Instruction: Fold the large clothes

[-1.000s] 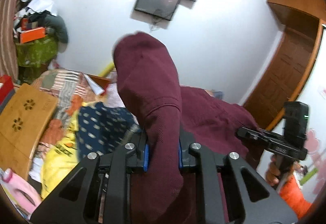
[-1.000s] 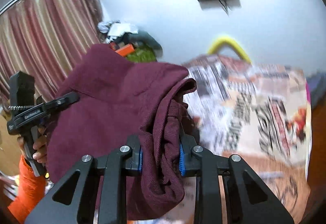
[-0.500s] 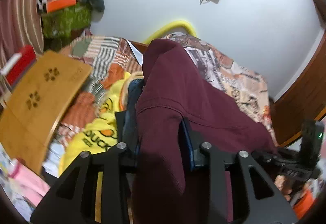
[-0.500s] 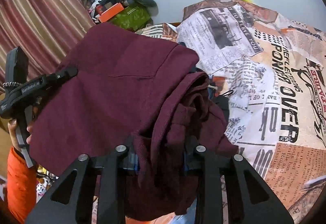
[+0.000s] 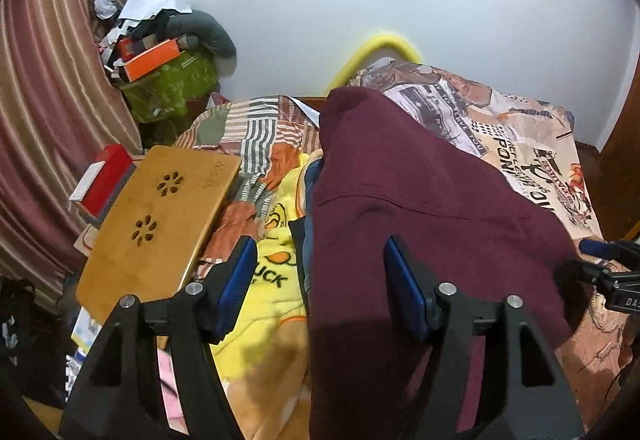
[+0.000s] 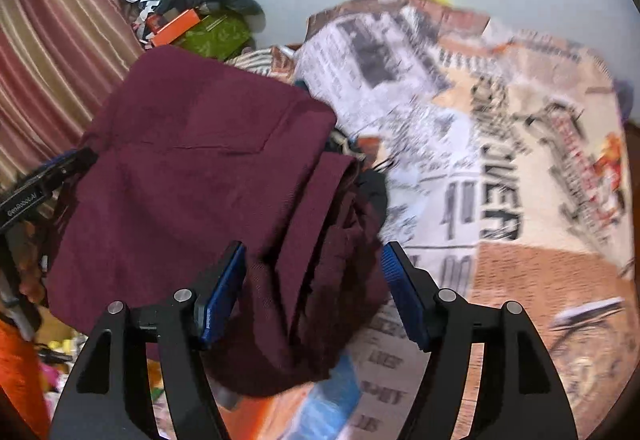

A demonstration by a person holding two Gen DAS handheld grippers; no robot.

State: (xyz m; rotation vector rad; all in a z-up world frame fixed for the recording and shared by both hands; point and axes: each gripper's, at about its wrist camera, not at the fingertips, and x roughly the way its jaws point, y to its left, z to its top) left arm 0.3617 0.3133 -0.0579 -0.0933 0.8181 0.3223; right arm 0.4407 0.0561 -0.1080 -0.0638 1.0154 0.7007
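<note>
A folded maroon garment [image 5: 420, 200] lies on a pile of clothes on the bed, and it fills the left half of the right wrist view [image 6: 208, 176]. My left gripper [image 5: 320, 280] is open, its blue pads wide apart, with the garment's near left edge between and under the jaws. My right gripper [image 6: 312, 280] is also open, jaws wide, with the garment's bunched right edge lying loose between them. Each gripper shows at the edge of the other's view, the right one [image 5: 608, 272] and the left one [image 6: 36, 184].
The bed carries a newspaper-print sheet [image 6: 500, 160] and a yellow duck blanket [image 5: 272, 272] under the garment. A wooden lap table [image 5: 160, 216] and a red box [image 5: 104, 176] sit at the left. Clutter [image 5: 160, 52] is stacked by the striped curtain [image 5: 36, 120].
Both grippers lowered the maroon garment onto the bed pile and opened, letting go of it. The cameras now tilt down toward the bed.
</note>
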